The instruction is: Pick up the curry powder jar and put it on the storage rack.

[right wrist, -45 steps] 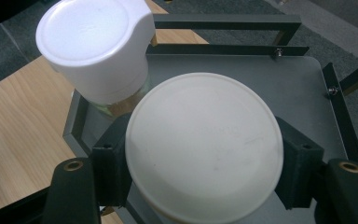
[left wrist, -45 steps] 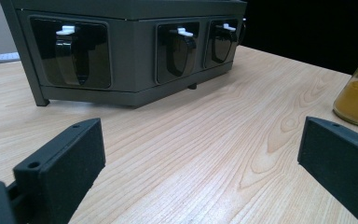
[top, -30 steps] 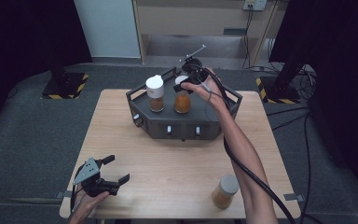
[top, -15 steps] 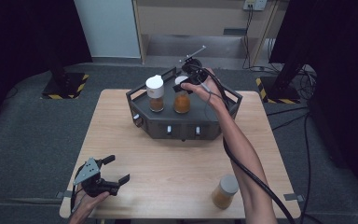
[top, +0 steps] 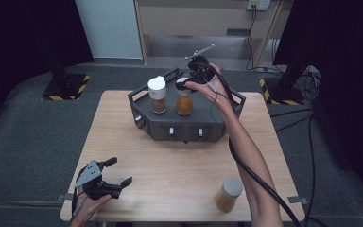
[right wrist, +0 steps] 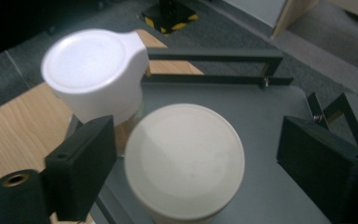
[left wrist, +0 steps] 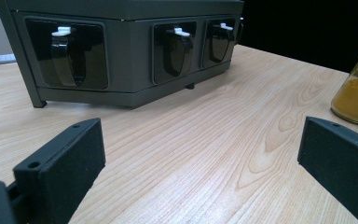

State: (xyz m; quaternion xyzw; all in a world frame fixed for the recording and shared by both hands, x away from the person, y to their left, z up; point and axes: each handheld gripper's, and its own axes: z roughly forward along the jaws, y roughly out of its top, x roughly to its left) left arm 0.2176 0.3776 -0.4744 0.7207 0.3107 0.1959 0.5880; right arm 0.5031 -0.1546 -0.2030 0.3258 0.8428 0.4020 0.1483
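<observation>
Dark curtains and grey carpet ring a pale wooden surface (top: 179, 165), at whose twelve o'clock end stands a grey angular rack (top: 184, 125) with dispenser knobs along its front. On top of the rack two spice jars stand side by side, just apart: a white-capped jar (top: 157, 94) at the nine o'clock side and a beige-lidded jar (top: 184, 101) beside it, both holding orange-brown powder. The right tongs (right wrist: 186, 158) hang right over the beige-lidded jar; their jaws have just been opening and now stand spread on either side of its lid without pressing it, so this jar appears to be set down and let go. That would make two jars placed. A third jar (top: 228, 194), grey-lidded and filled with the same yellowish powder, waits on the surface near five o'clock, well apart from the rack, and it looks to be what is left to bring up. The left tongs (top: 108, 177) rest low at seven o'clock, spread and empty, with bare wood between them. Nothing lies between the third jar and the rack; the rack's raised rail and the close-standing jars are the likely snags when lifting away.
</observation>
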